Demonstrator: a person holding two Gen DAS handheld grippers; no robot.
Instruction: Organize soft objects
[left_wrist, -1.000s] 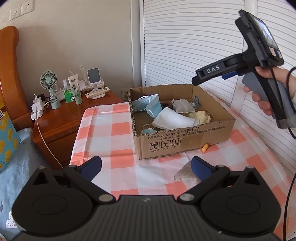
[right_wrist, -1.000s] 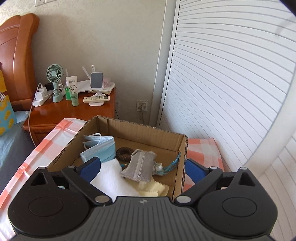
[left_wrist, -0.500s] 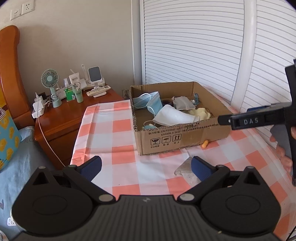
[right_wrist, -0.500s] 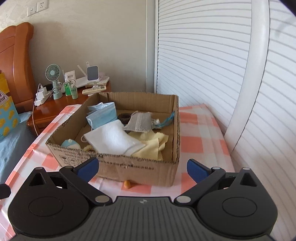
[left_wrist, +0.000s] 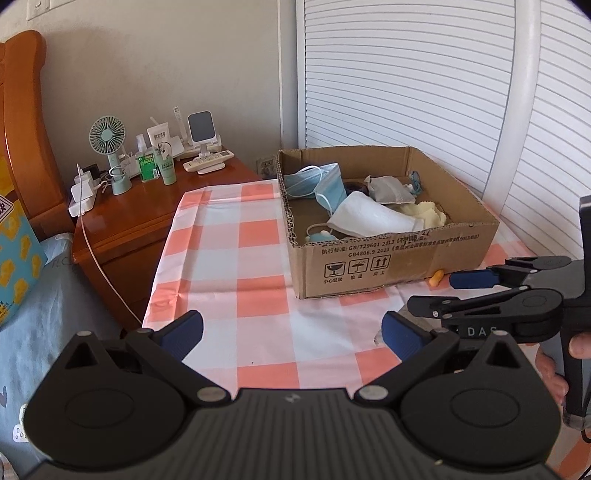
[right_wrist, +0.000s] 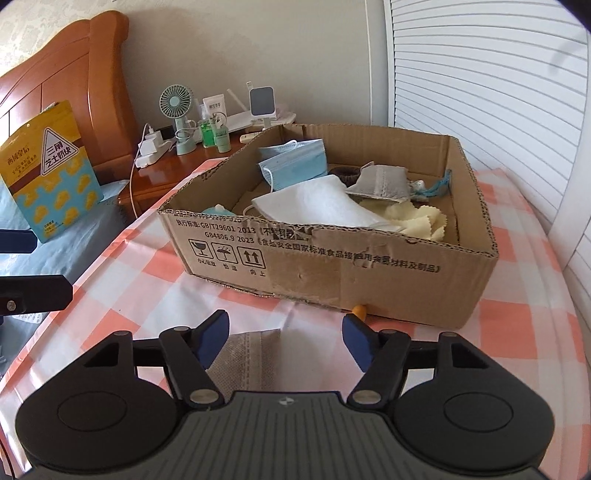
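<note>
A cardboard box (right_wrist: 332, 273) stands on the checked tablecloth and holds blue masks (right_wrist: 295, 158), a white cloth (right_wrist: 314, 203), a grey pouch (right_wrist: 380, 181) and a yellow cloth (right_wrist: 413, 221). In front of the box a grey non-woven cloth (right_wrist: 247, 358) lies flat on the table. My right gripper (right_wrist: 286, 341) hovers low over it. Its jaws are closing, the cloth lies between and below the fingers, and the pads are not pressing on it. The left wrist view shows that right gripper (left_wrist: 439, 295) from the side. My left gripper (left_wrist: 291, 334) is open with nothing in it.
A small orange thing (right_wrist: 359, 310) lies at the box's front edge. At the left stand a wooden nightstand (left_wrist: 140, 221) with a fan (left_wrist: 105, 138), bottles and a power strip, and a bed with a snack bag (right_wrist: 48, 166). White louvred doors (left_wrist: 406, 74) close off the right.
The right gripper came down from above the box to just over the table in front of it, above the grey cloth, and its jaws narrowed. The left gripper stayed put.
</note>
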